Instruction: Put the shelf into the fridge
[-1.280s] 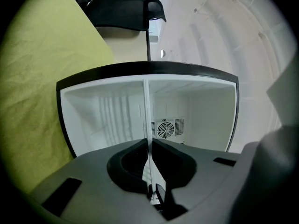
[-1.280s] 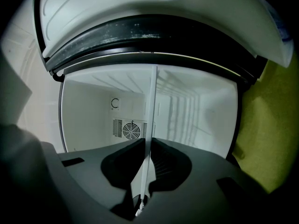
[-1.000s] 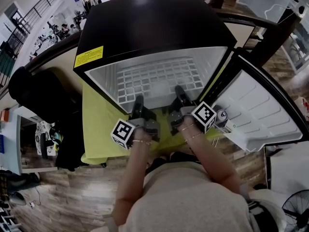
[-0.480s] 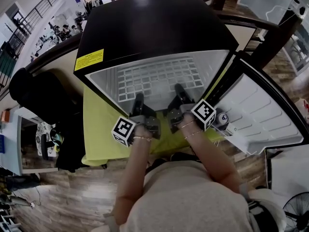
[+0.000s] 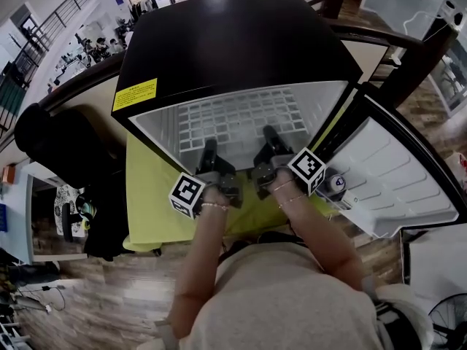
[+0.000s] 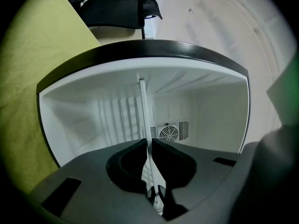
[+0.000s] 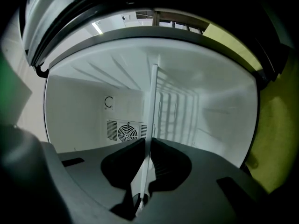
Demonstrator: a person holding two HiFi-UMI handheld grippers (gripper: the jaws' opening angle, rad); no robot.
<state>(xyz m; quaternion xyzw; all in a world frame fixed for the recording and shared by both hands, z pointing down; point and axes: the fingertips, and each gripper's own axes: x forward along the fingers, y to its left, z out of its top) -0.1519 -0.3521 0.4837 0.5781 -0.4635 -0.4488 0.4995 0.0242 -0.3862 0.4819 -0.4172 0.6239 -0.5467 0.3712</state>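
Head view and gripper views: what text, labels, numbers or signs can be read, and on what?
Yellow label on the fridge top: print too small to read.
Marker cubes: square patterns only, no words.
C-shaped mark on the fridge's back wall: a symbol, no word.
Small round object near the door: one blurred character, unreadable.
Nothing else legible.

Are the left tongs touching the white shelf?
Touching. The left gripper view shows it: the left tongs are pinched shut on the thin edge of the shelf, which runs straight out from between them into the fridge.
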